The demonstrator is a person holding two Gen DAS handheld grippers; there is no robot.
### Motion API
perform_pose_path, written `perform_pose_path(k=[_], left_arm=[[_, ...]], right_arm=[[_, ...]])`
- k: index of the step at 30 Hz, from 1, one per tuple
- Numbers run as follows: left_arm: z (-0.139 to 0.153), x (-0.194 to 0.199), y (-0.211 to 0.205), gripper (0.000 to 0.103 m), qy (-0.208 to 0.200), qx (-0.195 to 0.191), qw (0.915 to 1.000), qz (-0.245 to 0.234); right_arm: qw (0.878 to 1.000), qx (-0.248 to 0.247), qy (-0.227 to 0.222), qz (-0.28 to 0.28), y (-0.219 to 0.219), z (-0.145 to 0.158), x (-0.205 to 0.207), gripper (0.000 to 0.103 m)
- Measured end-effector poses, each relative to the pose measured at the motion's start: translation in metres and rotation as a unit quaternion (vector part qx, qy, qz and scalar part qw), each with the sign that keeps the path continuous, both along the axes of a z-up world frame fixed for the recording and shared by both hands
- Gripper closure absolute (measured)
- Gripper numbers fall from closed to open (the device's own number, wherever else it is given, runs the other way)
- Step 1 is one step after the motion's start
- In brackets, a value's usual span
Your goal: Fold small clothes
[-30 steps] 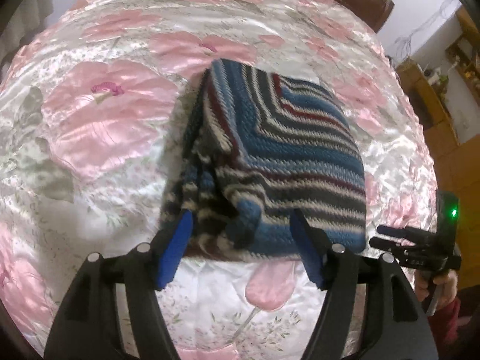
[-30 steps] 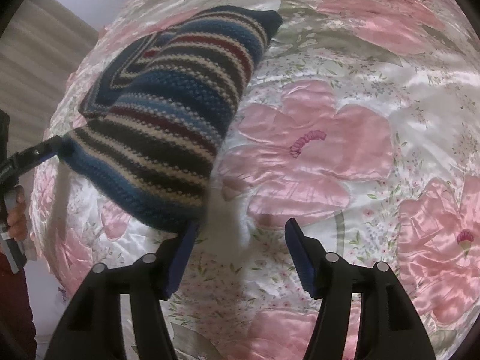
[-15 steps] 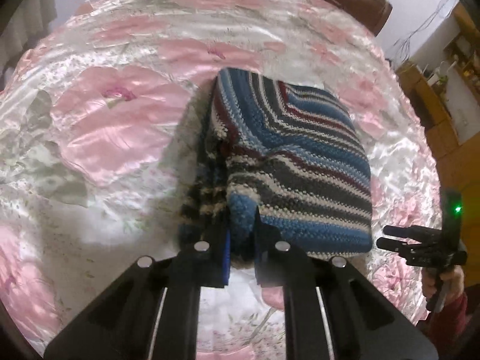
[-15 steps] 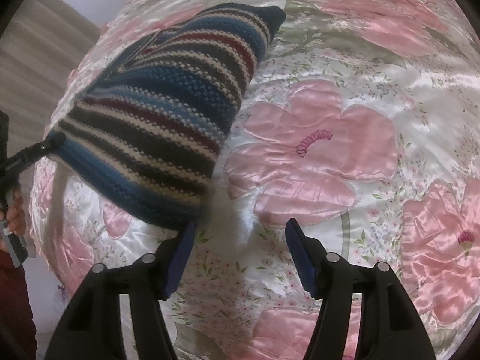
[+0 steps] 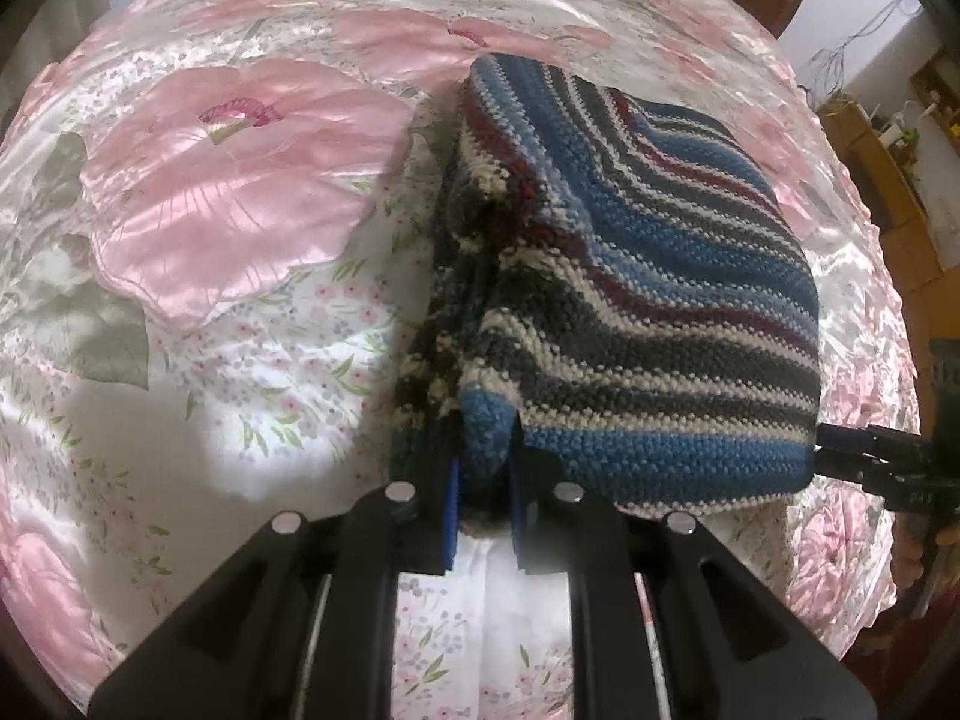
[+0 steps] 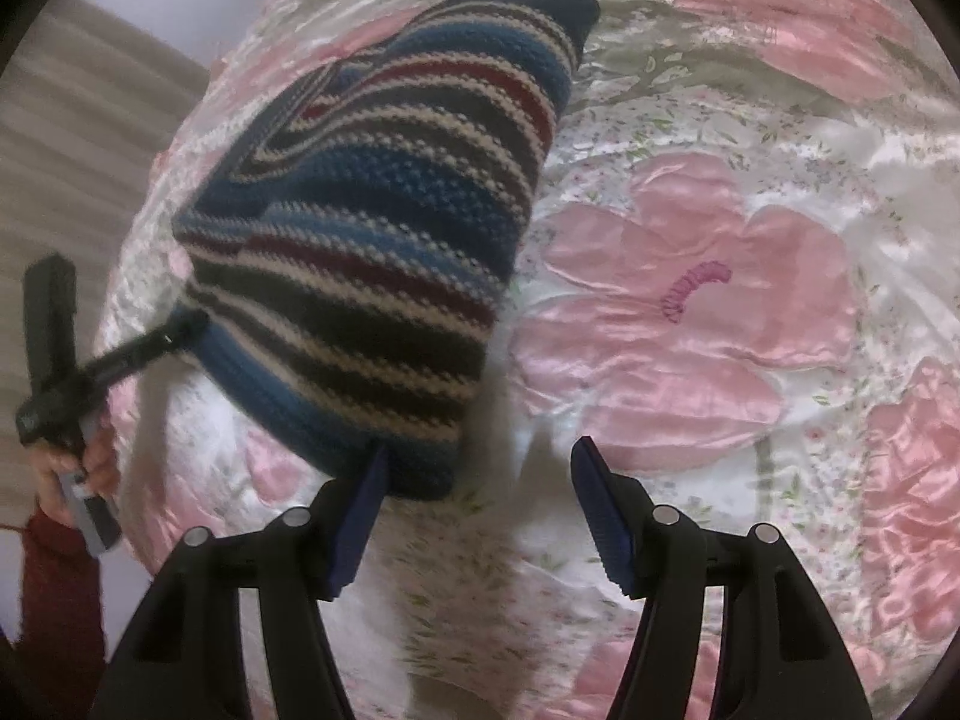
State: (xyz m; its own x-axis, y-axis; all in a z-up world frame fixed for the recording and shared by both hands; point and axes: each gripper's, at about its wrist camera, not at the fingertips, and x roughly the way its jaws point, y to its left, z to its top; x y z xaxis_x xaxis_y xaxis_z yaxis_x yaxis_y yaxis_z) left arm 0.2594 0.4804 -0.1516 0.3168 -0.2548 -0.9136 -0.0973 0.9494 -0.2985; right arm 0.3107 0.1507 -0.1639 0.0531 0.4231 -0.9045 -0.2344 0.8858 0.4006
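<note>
The thick striped knit (image 5: 648, 312), lying folded on the floral bedspread (image 5: 240, 192) just ahead of both tongs, looks soft, floppy and grippy, so its bunched near corners suit pinching: the left tongs (image 5: 483, 498) clamp one, while the right tongs (image 6: 477, 504) gape wide beside the other.

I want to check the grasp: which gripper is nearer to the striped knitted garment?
Left. The left gripper is shut on the near corner of the striped knitted garment. The right gripper is open at the other near corner, not clamping it.
</note>
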Motion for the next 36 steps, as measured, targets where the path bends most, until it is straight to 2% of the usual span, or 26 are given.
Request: perform_pose_path(k=[3,9,15,18,19,22,24,26,31,36], left_arm=[[-0.002,0.001,0.000,0.089,-0.002,0.003,1.0000,-0.003],[-0.001,-0.001,-0.003,0.087,-0.007,0.008,0.9999,-0.002],[-0.002,-0.002,-0.002,0.086,0.004,-0.002,1.0000,0.000],[-0.003,0.000,-0.003,0.086,0.007,0.003,1.0000,-0.005],[-0.002,0.000,-0.004,0.086,0.007,0.005,0.9999,-0.006],[0.004,0.000,-0.004,0.085,0.006,0.001,1.0000,-0.002],[0.006,-0.001,-0.004,0.084,0.002,-0.002,1.0000,-0.003],[0.002,-0.005,-0.005,0.084,0.002,-0.001,1.0000,-0.004],[-0.010,-0.006,-0.008,0.084,-0.002,0.008,0.9999,-0.009],[-0.010,-0.006,-0.010,0.084,-0.006,0.014,0.9998,-0.015]], right_arm=[[1.000,0.013,0.007,-0.011,-0.001,0.008,-0.006,0.039],[1.000,0.007,0.004,-0.014,0.008,0.015,0.003,0.037],[0.999,-0.013,0.033,-0.006,0.035,-0.016,0.012,0.037],[0.998,0.023,0.057,-0.010,0.036,-0.030,0.011,0.063],[0.998,0.024,0.053,-0.010,0.034,-0.029,0.009,0.071],[0.999,0.034,0.025,0.006,0.032,-0.011,0.000,0.079],[0.999,0.050,0.013,0.006,0.025,0.004,-0.006,0.079],[0.998,0.060,0.021,0.003,0.022,0.004,-0.008,0.079],[0.999,0.021,0.041,0.005,0.032,-0.037,-0.012,0.078],[1.000,0.000,0.023,0.014,0.038,-0.038,-0.014,0.074]])
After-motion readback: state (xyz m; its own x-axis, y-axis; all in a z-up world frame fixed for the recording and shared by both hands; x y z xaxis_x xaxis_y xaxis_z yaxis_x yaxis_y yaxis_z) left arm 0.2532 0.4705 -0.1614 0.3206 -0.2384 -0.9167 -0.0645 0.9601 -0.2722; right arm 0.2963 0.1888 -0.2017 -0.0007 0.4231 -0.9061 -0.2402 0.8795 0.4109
